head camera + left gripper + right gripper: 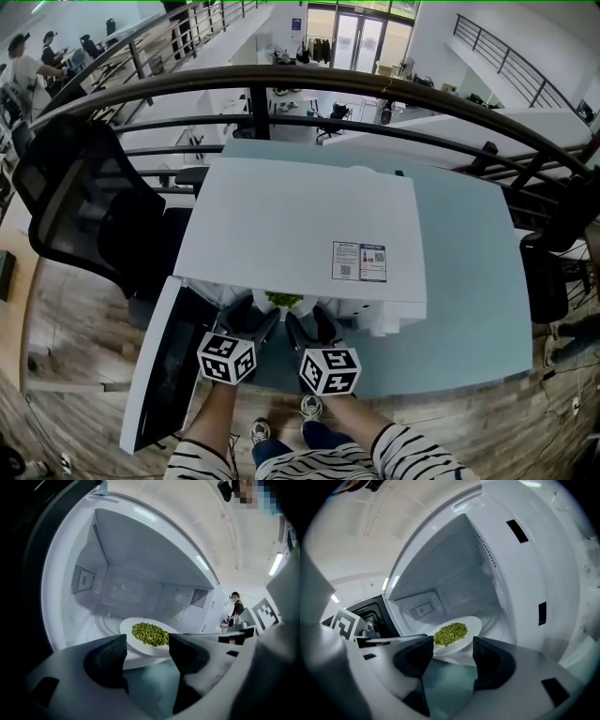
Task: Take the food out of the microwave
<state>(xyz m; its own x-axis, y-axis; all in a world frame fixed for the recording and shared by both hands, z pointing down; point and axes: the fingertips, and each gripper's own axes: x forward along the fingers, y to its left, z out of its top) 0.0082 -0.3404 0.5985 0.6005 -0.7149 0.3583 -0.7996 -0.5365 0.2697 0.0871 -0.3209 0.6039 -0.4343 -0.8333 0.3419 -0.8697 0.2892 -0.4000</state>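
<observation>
Food (pixel 283 300), green peas on a white plate, sits inside the open microwave (pixel 300 225), just ahead of the left hand-held gripper (pixel 255 317) and the right hand-held gripper (pixel 312 326).

Left gripper view: jaws wide apart, holding nothing; the plate (pixel 125 629) lies just beyond them.

Right gripper view: the same, gaping and empty.

This looks like the reach-in; next, each should ease forward and close on the plate's rim.

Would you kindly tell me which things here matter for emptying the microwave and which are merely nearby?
For the job:
microwave
its open door
plate
peas
left gripper, open
right gripper, open

Just about:
office chair
railing
</observation>
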